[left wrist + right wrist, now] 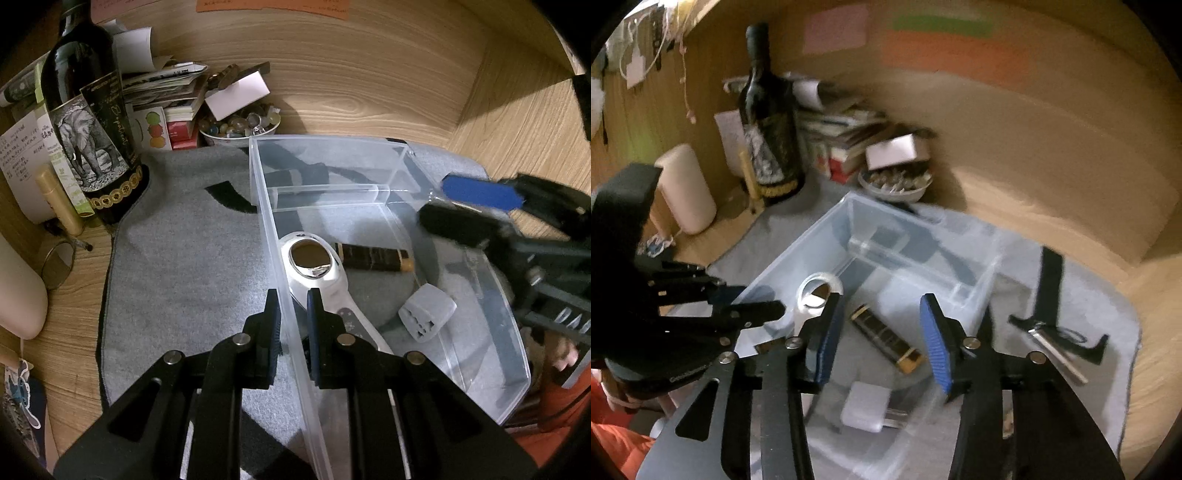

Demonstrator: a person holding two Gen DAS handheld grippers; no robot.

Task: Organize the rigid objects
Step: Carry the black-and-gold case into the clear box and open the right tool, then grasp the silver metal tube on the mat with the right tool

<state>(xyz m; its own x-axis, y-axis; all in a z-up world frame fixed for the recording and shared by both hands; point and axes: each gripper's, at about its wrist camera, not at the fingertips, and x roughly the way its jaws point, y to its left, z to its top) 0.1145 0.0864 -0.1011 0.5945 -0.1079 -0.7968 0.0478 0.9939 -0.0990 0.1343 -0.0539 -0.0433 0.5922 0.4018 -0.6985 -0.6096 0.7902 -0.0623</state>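
A: What was nearest the left camera?

B: The left gripper (293, 325), its pads pinched together on the near side wall of the clear plastic bin (480, 373), one pad outside and one inside. It pointed steeply down at the grey mat (177, 266).

A: And the right one?

B: The right gripper (882, 332) hung over the bin with its blue pads apart and nothing between them. That view was smeared, so I could not tell for sure whether a fingertip brushed anything, but it looked clear of it all. It too tilted downward.

A: Where were the objects?

B: Inside the bin. The white plug adapter (426, 312) lay closest, near the front. Just beyond the left pads was the white handheld device (314, 269) with its oval metal head, and beside that the dark tube with a gold cap (373, 256), lying flat on the floor of the bin.

A: Anything outside it?

B: On the mat, right of the bin, a slim metal bar (1058, 352) lay across a black stand. Farther back stood a bowl of stones (238, 127), stacked papers (162, 85) and a dark wine bottle (85, 110) against the wooden wall.
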